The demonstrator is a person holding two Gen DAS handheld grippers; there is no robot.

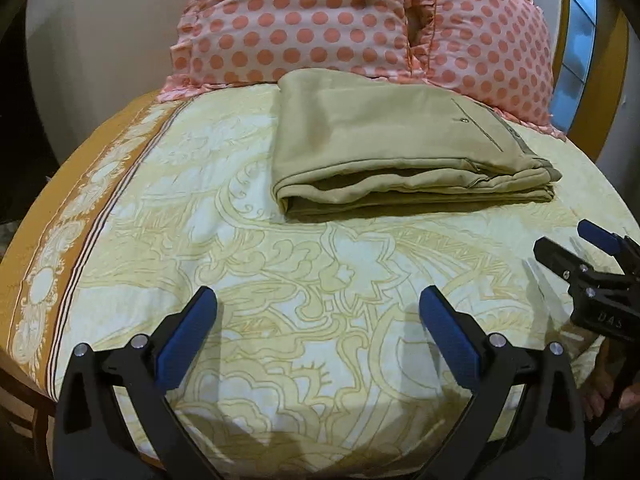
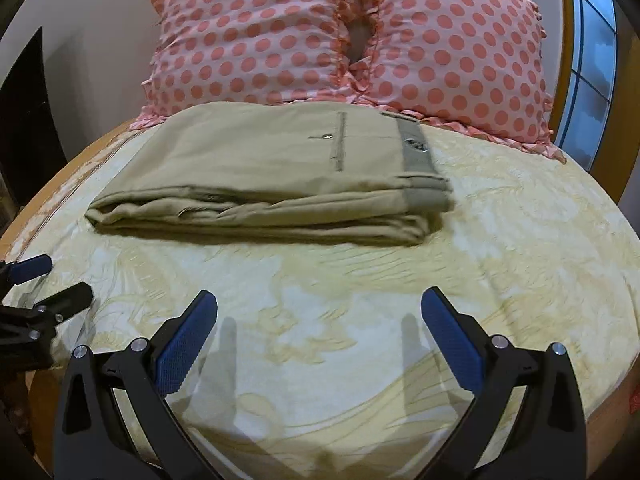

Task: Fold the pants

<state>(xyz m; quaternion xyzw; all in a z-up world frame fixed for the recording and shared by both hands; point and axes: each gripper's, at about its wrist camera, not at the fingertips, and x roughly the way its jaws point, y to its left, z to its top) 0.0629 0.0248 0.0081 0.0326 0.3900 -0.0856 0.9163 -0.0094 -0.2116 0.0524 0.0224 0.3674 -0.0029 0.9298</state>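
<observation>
Left wrist view: the khaki pants [image 1: 400,140] are lying folded on the bedsheet [image 1: 200,240] before the dotted pillows [image 1: 320,20], long axis running left-right, waistband rightward; the left gripper [image 1: 318,300] is hovering wide open, empty; right wrist view: the right gripper [image 2: 319,300] is gaping empty too; motion is blurring the waistband.

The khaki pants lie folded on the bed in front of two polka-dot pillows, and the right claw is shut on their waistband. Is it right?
Not quite. The right claw is open and holds nothing, apart from the khaki pants, as the right wrist view shows. The pants do lie folded on the bed in front of the polka-dot pillows.
</observation>
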